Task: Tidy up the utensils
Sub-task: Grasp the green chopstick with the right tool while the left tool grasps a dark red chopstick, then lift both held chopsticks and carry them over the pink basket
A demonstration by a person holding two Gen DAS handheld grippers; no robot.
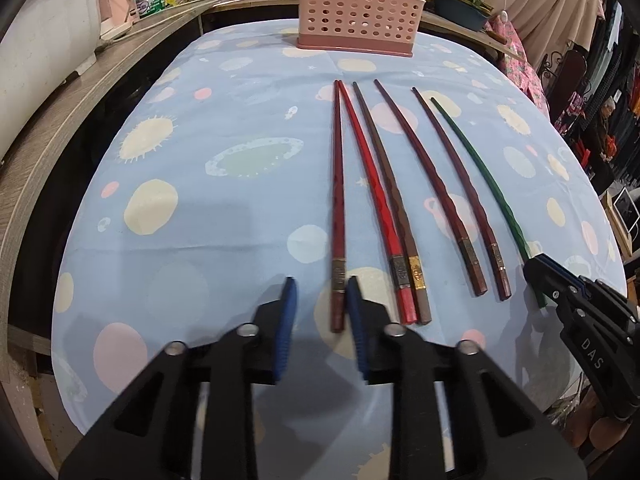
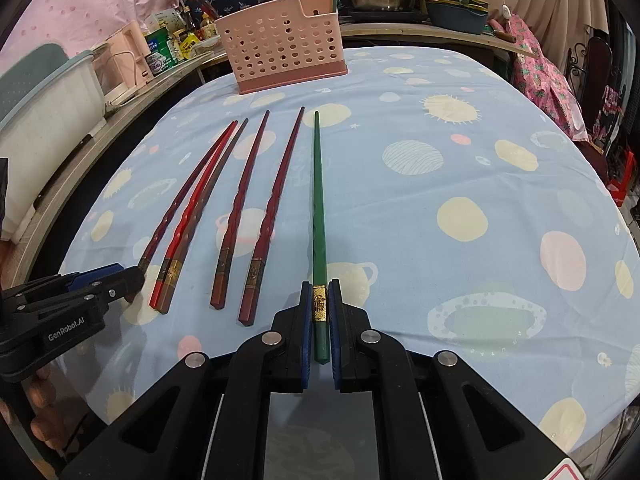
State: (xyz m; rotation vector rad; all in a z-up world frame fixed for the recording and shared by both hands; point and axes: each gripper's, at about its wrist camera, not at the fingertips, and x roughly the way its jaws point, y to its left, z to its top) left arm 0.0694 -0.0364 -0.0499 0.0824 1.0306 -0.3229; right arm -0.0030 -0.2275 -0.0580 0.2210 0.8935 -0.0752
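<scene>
Right gripper [image 2: 320,304] clamps green chopstick [image 2: 319,200]. Left gripper [image 1: 321,286] gapes around dark red chopstick [image 1: 337,180]. Planet-print tablecloth [image 2: 460,128]; pink basket [image 1: 352,8] at far edge; cluttered shelf [image 1: 60,92].

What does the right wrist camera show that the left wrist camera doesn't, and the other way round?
Only the right wrist view: the right gripper shut on the green chopstick at its gold band.
Only the left wrist view: the left gripper with jaws apart, the leftmost dark red chopstick between them, close to one finger.
Both: six chopsticks in a row on the blue patterned cloth, and the pink perforated holder behind them.
</scene>
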